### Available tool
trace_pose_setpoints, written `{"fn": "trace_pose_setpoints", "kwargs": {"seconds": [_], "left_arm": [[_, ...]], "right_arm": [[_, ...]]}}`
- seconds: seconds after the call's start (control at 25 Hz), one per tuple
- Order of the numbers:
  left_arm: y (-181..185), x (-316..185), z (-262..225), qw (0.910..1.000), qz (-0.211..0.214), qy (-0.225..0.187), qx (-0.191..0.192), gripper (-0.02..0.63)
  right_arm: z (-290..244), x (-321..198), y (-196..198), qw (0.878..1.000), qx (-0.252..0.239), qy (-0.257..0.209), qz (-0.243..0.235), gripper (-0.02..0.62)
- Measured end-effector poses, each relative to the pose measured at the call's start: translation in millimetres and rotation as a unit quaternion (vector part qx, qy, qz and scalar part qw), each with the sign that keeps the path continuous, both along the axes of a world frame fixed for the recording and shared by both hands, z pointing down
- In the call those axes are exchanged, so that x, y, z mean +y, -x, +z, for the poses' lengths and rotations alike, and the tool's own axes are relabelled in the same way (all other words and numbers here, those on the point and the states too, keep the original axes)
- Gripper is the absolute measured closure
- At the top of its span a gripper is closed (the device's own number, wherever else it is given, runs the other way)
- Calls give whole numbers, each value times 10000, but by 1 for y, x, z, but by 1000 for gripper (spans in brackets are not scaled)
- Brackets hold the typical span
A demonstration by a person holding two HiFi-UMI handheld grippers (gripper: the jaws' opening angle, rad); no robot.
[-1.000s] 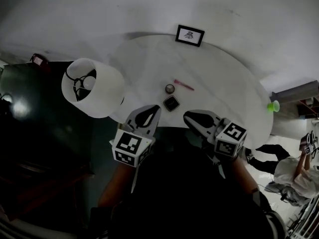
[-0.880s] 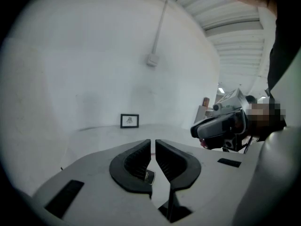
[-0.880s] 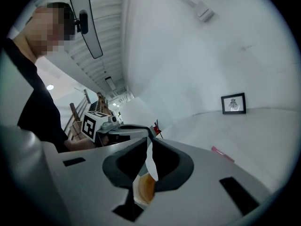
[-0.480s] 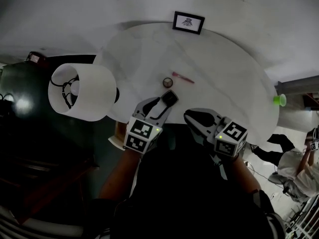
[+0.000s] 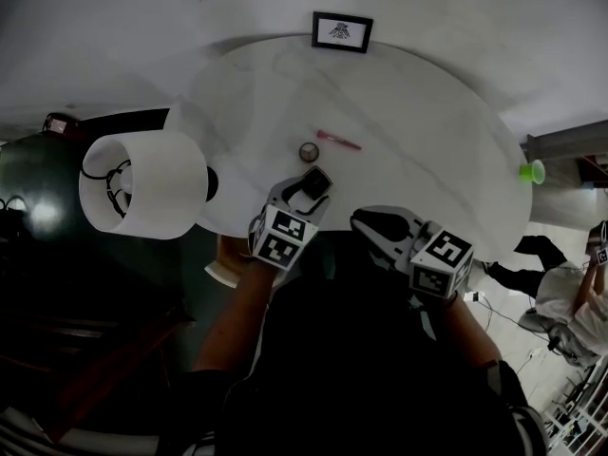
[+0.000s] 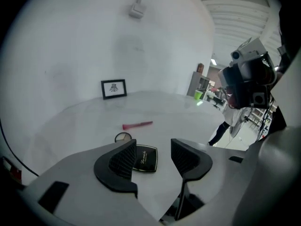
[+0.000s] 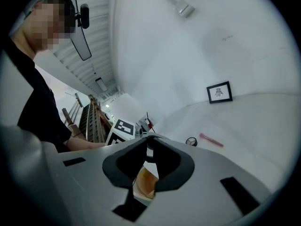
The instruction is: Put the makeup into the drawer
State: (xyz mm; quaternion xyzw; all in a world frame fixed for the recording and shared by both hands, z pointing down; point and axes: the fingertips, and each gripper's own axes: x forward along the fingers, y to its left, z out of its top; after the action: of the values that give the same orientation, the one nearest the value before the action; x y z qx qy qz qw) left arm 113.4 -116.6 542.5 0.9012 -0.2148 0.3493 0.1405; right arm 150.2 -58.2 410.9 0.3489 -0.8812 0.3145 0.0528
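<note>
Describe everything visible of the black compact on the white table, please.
The black compact is a flat, rounded square, glossy like plastic, with a pale rim and gold script on its closed lid. It lies flat near the white table's front edge, by a small round pot. The left gripper, whose jaws have just been opening, frames it with jaws apart; no pad seems to press it.

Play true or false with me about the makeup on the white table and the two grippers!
1. The left gripper is open. True; its jaws have just been opening, and the black compact lies ungripped between them.
2. The right gripper holds the pink stick. False: it is shut and empty; the stick lies on the table.
3. The picture frame lies flat. False: it stands upright.
4. The round compact lies near the pink stick. True.
</note>
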Motion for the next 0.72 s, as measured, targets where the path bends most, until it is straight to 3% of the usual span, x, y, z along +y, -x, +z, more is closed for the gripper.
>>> {"fn": "trace_pose_setpoints", "kwargs": {"seconds": [0.72], "left_arm": [[1, -14, 67, 9972, 98, 218, -712, 310]], "right_arm": [[13, 1, -14, 9995, 108, 296, 92, 578]]}}
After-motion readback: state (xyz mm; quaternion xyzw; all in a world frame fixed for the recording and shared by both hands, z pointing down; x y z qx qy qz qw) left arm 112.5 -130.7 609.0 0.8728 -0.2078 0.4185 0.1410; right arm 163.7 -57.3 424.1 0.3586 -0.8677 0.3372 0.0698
